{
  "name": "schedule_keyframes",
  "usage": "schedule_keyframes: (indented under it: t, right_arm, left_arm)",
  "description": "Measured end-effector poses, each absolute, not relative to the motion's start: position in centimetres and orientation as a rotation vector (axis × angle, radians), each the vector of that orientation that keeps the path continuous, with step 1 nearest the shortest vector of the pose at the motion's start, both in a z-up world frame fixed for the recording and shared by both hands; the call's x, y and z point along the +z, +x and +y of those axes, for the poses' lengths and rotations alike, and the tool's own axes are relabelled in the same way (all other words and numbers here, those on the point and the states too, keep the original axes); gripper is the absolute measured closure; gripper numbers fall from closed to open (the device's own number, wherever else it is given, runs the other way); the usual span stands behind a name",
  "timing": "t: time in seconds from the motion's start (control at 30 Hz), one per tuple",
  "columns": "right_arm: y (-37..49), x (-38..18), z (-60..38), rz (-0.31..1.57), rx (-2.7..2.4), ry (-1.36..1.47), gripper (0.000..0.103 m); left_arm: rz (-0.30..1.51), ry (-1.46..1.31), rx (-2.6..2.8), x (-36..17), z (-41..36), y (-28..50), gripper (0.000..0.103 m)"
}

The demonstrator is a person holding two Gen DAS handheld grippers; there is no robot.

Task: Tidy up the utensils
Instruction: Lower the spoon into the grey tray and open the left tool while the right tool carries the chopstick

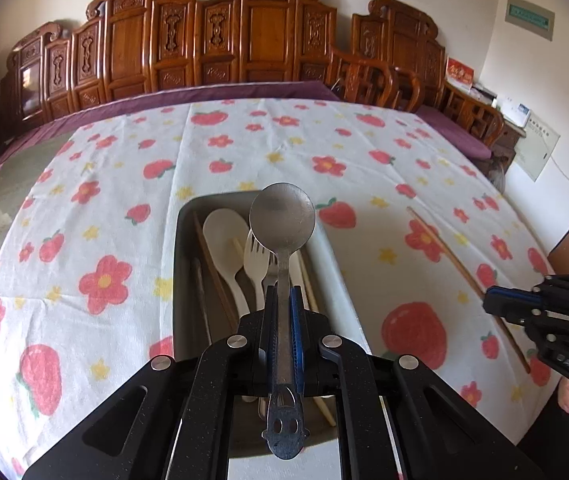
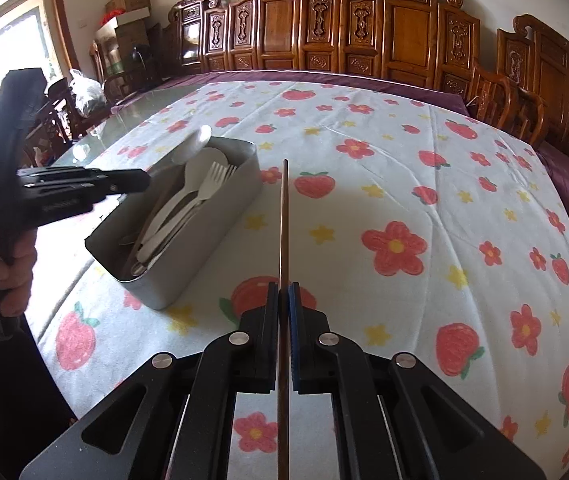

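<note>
We see the counter (image 2: 404, 184) carrying a grey bin (image 2: 204, 240) already stocked with cutlery. Our left hand-held gripper (image 1: 283, 300) clamps a metal spoon (image 1: 282, 216) above the bin, probably for dropping in; our right hand-held gripper (image 2: 283, 296) pinches a chopstick (image 2: 283, 216) beside it.

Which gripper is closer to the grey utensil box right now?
Left. The left gripper, shut on a metal spoon, hangs right over the grey box. The right gripper, clamping a brown chopstick, is off to the box's side above the tablecloth.
</note>
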State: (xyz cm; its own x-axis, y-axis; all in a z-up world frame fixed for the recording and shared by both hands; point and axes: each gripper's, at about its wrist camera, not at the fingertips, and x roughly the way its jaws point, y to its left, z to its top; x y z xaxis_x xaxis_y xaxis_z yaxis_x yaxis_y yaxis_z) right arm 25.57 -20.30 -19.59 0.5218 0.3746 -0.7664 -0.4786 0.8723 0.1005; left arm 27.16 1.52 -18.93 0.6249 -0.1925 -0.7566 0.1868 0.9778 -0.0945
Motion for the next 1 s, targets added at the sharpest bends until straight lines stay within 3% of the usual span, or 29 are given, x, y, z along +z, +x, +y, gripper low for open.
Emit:
schedule_keyframes:
  t: [0.57, 1.0]
  right_arm:
    - [24.8, -18.7, -19.5, 0.882, 0.518, -0.108, 0.097]
    - [24.7, -17.5, -17.7, 0.876, 0.52, -0.126, 0.097]
  left_arm:
    - [0.964, 0.006, -0.182, -22.2, 0.4, 29.2, 0.097]
    - [0.913, 0.021, -0.209, -20.0, 0.6, 28.5, 0.097]
